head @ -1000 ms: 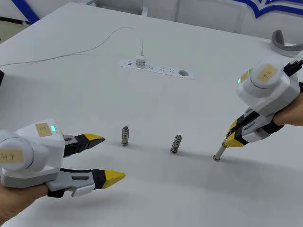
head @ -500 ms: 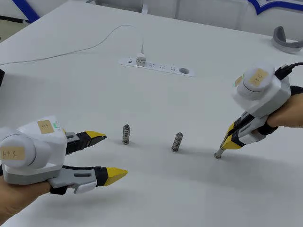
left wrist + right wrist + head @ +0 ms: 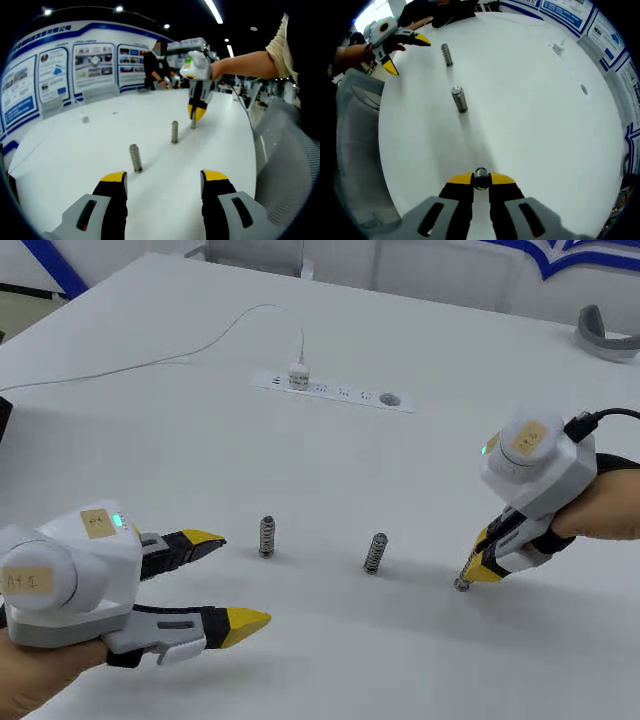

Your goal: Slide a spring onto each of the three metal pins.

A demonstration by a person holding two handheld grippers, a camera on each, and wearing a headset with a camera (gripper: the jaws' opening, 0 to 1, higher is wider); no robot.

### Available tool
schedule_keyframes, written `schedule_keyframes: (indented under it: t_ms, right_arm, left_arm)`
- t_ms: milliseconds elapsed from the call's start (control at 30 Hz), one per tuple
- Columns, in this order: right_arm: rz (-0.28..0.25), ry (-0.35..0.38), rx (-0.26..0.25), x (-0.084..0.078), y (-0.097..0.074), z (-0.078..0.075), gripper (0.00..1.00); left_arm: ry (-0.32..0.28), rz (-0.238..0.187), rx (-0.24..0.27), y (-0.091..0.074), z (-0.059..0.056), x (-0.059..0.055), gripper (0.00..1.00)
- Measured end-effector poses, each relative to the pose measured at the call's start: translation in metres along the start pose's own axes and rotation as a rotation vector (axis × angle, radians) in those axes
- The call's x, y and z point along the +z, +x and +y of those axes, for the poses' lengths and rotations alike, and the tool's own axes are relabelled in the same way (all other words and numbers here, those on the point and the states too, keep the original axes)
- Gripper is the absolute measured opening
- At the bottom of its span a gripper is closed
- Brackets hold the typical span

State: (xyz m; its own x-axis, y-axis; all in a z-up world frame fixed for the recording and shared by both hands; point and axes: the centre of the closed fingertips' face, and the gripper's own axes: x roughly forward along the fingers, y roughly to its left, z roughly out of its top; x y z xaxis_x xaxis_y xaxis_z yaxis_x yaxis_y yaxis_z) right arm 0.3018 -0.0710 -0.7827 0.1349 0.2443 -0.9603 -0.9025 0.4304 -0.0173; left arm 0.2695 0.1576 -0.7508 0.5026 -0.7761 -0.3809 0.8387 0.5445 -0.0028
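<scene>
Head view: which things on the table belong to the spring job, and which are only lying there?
Job: left spring-covered metal pin; middle spring-covered metal pin; third metal pin, gripped by right gripper.
Lying about: white power strip; thin white cable; grey curved band.

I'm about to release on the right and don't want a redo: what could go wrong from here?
1. The right gripper is shut on the third pin, which stands on the bare table and looks tilted in the head view; releasing or pulling off sideways could topple it.
2. The sprung middle pin stands nearby; a wide retreat to the left could knock it over.
</scene>
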Motion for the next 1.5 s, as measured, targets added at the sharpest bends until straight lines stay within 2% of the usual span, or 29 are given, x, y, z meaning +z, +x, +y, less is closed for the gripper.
schedule_keyframes:
  t_ms: [267,733,1000,1233,1500]
  right_arm:
    - [0.003,0.003,0.0,-0.001,0.007,0.002,0.13]
    - [-0.04,0.019,0.003,0.0,0.012,0.006,0.18]
    - [-0.096,0.031,-0.018,0.004,0.002,0.003,0.28]
    - [-0.147,0.05,-0.039,-0.002,-0.008,0.005,0.37]
    - [-0.253,0.096,-0.09,-0.004,-0.029,0.004,0.45]
  left_arm:
    - [-0.004,-0.006,0.008,0.0,0.003,0.001,0.61]
    - [-0.006,0.0,0.006,0.001,0.008,0.001,0.63]
    - [-0.006,-0.002,0.011,0.001,0.01,0.003,0.65]
    - [-0.006,-0.003,0.024,0.0,0.014,0.004,0.68]
    - [-0.008,-0.01,0.028,0.001,0.015,0.007,0.69]
